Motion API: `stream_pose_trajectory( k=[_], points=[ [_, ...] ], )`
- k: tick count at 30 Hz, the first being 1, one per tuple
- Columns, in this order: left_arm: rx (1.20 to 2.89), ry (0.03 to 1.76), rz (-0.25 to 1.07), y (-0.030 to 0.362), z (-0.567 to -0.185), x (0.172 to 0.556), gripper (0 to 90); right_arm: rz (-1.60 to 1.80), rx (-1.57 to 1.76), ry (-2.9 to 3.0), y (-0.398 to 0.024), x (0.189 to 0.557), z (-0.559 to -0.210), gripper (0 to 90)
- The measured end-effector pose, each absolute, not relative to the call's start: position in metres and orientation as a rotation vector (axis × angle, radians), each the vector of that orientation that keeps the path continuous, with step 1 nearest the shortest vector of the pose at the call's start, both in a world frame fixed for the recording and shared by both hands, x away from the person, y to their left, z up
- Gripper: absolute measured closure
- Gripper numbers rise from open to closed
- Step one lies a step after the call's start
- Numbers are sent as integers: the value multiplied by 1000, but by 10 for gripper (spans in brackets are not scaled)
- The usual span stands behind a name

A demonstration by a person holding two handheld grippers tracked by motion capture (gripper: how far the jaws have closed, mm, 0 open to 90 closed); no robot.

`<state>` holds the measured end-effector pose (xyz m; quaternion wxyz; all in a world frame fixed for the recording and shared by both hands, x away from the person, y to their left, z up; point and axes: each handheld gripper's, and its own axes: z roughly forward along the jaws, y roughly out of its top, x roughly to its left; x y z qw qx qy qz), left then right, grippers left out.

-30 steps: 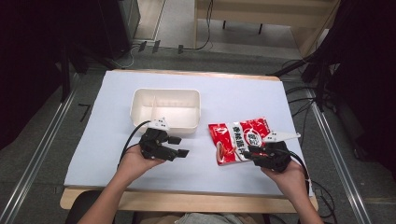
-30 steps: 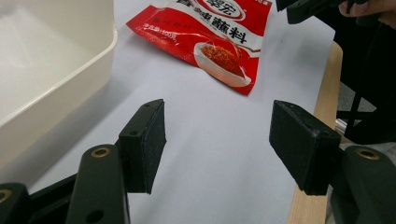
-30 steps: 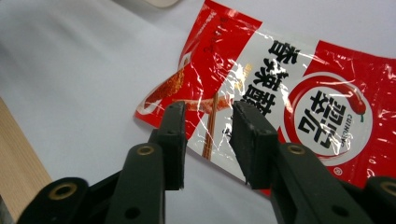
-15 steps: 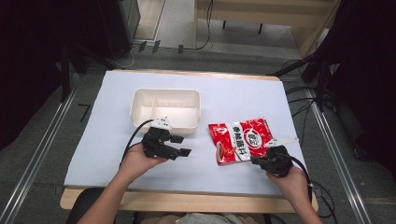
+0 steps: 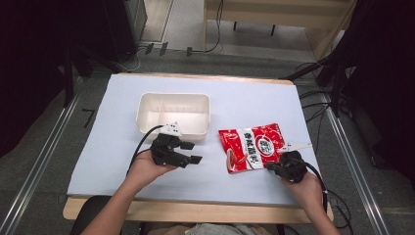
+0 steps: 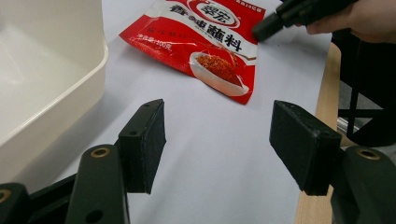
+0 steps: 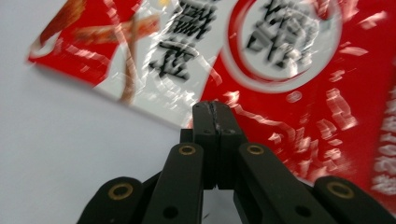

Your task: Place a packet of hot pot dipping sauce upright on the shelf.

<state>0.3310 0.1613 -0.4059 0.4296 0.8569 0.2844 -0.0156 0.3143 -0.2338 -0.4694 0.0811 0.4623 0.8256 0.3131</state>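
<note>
Right gripper view: glossy red pouch (image 7: 299, 70) (blurred) meets closed hand-held gripper (image 7: 215, 108), apparently.

A pale blue tabletop (image 5: 122, 147) with a wooden edge stands on grey floor (image 5: 39, 147). Black cables (image 5: 195, 49) trail behind it, beneath a wooden bench (image 5: 274, 19); dark curtains (image 5: 381, 73) hang on both sides.

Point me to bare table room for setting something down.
Free: the strip behind the tray and red packet, and the table's left side. Crowded: the front, where the left claw and right claw work.
</note>
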Motion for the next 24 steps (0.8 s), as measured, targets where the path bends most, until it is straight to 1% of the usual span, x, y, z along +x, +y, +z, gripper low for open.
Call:
stream_pose_trajectory(
  k=[2,4,5,8,12,19,24],
  points=[
    [2134,705,-37,161,-406,331,369,900,1395,2408,-235,321,-469,900],
    [2131,707,-37,161,-406,331,369,934,1462,2390,-238,330,-468,900],
    [2132,707,-37,162,-406,331,369,1017,1474,2375,-234,337,-462,900],
    [2126,712,-34,162,-406,331,369,1046,1448,2359,-227,347,-455,900],
    [2117,719,-31,165,-405,331,369,1123,1434,2338,-212,377,-445,900],
    [2117,715,-34,165,-406,331,369,1102,1446,2381,-180,431,-450,900],
    [2118,712,-33,166,-405,331,369,1048,1454,2410,-164,458,-459,900]
  ],
)
